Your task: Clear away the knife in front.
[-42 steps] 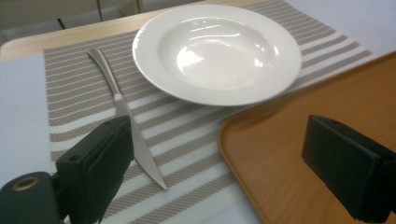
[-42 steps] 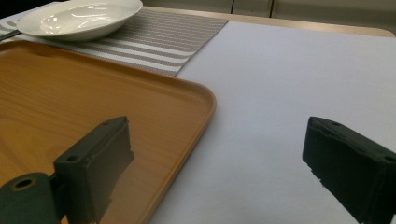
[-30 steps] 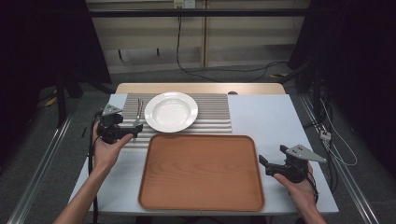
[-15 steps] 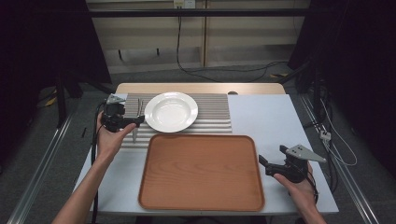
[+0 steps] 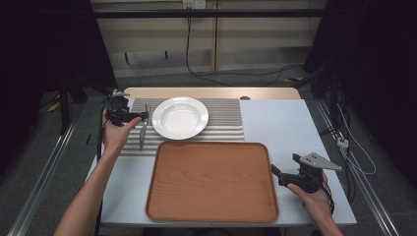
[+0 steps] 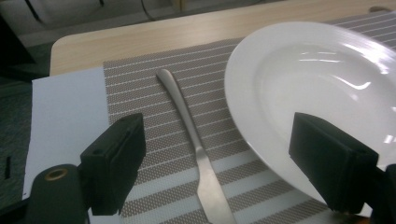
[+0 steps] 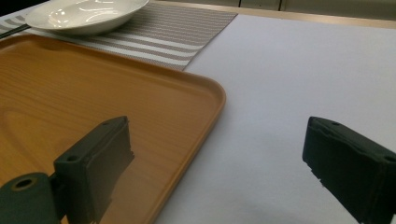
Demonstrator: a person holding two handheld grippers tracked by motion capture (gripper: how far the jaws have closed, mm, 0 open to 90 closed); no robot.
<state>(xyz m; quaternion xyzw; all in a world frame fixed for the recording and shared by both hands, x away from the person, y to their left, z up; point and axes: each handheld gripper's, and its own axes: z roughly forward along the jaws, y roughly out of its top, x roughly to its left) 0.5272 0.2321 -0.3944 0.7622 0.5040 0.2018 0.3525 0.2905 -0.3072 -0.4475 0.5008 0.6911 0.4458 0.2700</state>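
Note:
A white plate [image 5: 180,117] rests on a striped placemat [image 5: 226,118]. A slim piece of steel cutlery [image 5: 142,132] lies on the mat just left of the plate. My left gripper [image 5: 141,116] hovers over the cutlery's far part, pointing at the plate. In the left gripper view the cutlery's handle [image 6: 187,116] runs between the open jaws of the left gripper [image 6: 219,154], untouched, and the plate [image 6: 317,93] lies beyond the right jaw. The jaws have just been closing a little. My right gripper [image 5: 275,172] rests open beside the wooden tray [image 5: 211,196], with nothing between its jaws.
The wooden tray [image 7: 93,116] lies bare at the table's near middle, below the placemat [image 7: 177,32] and plate [image 7: 84,16]. White table surface [image 5: 285,123] stretches right of the mat. The right gripper [image 7: 219,158] stands over it by the tray's right rim.
My left hand has moved away from the person along the mat's left side, to beside the plate. The right hand has stayed still.

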